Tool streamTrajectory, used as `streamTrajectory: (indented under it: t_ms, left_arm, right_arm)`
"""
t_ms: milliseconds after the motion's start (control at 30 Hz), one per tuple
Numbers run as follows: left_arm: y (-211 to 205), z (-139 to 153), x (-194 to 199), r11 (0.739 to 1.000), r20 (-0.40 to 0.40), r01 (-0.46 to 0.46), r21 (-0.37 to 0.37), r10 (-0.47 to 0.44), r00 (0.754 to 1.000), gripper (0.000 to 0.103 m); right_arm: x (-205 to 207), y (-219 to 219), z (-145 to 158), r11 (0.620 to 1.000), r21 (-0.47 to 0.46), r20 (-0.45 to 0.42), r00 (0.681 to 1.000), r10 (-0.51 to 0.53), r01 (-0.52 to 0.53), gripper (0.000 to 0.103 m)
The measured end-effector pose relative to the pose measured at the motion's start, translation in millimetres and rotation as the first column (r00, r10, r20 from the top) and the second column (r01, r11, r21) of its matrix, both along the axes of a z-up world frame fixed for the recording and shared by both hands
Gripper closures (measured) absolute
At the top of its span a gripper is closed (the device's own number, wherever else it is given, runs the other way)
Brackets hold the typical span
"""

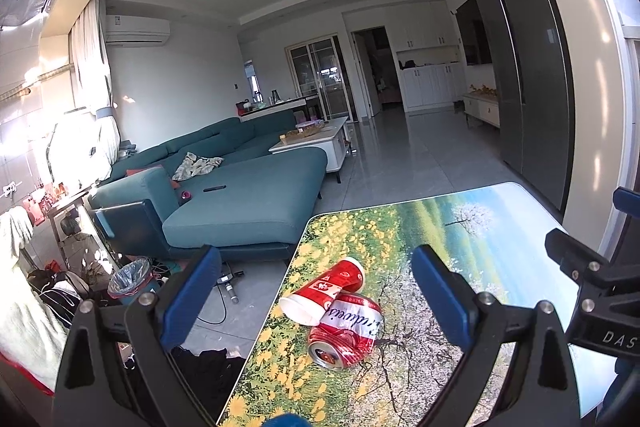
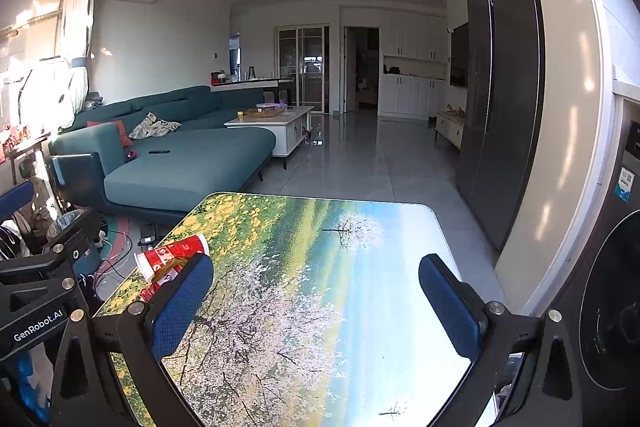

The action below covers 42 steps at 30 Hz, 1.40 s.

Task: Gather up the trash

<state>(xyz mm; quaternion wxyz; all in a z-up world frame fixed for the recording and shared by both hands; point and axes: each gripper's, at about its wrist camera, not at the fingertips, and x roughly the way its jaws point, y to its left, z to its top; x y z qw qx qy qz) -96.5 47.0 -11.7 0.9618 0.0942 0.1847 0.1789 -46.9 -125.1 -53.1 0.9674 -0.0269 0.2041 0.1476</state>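
Sunlit living room fills the background of both views: a teal sofa [image 1: 224, 195], a white coffee table [image 1: 316, 141], grey floor tiles and a tall dark refrigerator [image 1: 524, 67] at the right. Nearest the cameras stands a table [image 1: 460, 227] whose top is printed with yellow flowers, blossom and a lone tree.

From the left wrist, the left gripper [image 1: 316, 291] hovers over the table with its jaws spread wide and nothing between the blue pads. Framed in that gap, close to the table's left edge, lie a red paper cup [image 1: 320, 291] on its side and a crushed red-and-white can [image 1: 346, 333], the two touching, the cup's white mouth pointing toward the edge. Down on the floor past that edge sits a bin lined with a clear bag [image 1: 130, 277], among cables. Part of the other tool shows at the right border.

From the right wrist, the right gripper [image 2: 316, 301] is likewise wide open and empty, over the middle of the tabletop. The cup [image 2: 172, 253] lies at the left edge, just beyond the left pad [image 2: 182, 307], which hides most of the can.
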Motion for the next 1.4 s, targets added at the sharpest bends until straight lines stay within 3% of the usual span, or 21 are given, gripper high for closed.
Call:
streamTrajectory:
  t_ms: [400, 667, 867, 1100, 1400]
  left_arm:
    - [-5, 1, 4, 1.000, -0.027, 0.021, -0.001, -0.021, 0.999, 0.006]
    - [0, 31, 10, 0.998, 0.059, 0.066, -0.023, -0.065, 0.996, 0.006]
    - [6, 45, 20, 0.992, 0.108, 0.117, -0.044, -0.112, 0.988, 0.006]
    - [9, 47, 35, 0.982, 0.119, 0.174, -0.073, -0.165, 0.979, 0.006]
    - [19, 46, 51, 0.981, 0.112, 0.174, -0.087, -0.164, 0.980, 0.006]
  right_arm:
    - [1, -2, 3, 1.000, -0.009, 0.001, 1.000, -0.023, 0.023, 0.000]
    - [2, -7, 27, 0.995, -0.025, 0.073, 0.993, -0.097, 0.099, 0.000]
    - [3, -8, 47, 0.978, -0.037, 0.137, 0.970, -0.199, 0.206, 0.000]
    - [9, -3, 47, 0.957, -0.076, 0.146, 0.952, -0.269, 0.282, 0.000]
    - [18, 5, 46, 0.949, -0.093, 0.134, 0.949, -0.287, 0.300, 0.000]
